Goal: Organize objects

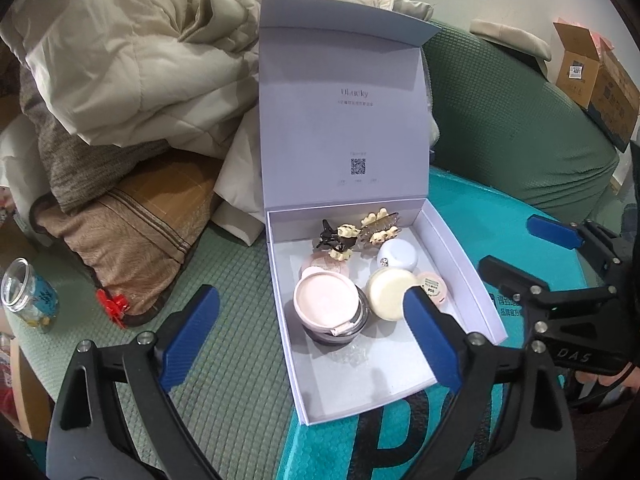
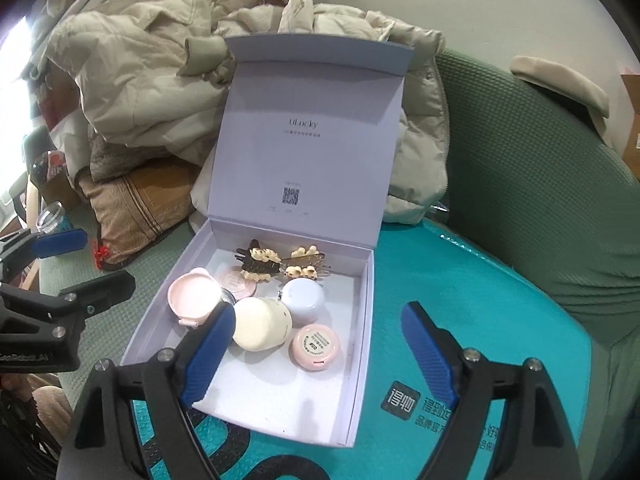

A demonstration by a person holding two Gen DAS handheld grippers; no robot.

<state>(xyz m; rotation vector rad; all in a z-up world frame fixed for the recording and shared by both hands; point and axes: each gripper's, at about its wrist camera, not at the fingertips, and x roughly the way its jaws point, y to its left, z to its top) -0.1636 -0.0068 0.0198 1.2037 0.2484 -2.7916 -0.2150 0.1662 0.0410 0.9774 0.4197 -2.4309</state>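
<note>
At the centre of both wrist views sits the white box [image 1: 460, 268], its lid [image 1: 340, 112] propped upright against a heap of pale jackets [image 1: 132, 40]. Packed inside are 2 hair claws [image 1: 360, 232] at the back, a pink-lidded jar [image 1: 328, 300], a cream round pot [image 1: 390, 290], a pale blue pot [image 1: 398, 256] and a small pink labelled tin [image 2: 316, 346]; a flat pink compact [image 2: 236, 280] lies partly under a claw. The left gripper [image 1: 312, 332] hangs over the lower part of the box with its jaws spread wide and nothing between the pads. The right gripper [image 2: 320, 354] hovers likewise over the box's lower right, jaws apart and empty. Judging by this, the collecting looks largely done: the small items are all inside. What probably remains is folding the lid down. A glass cup [image 1: 28, 296] and a red clip [image 1: 114, 306] at the left edge of the left view remain outside, though whether they belong to the job cannot be told.
</note>
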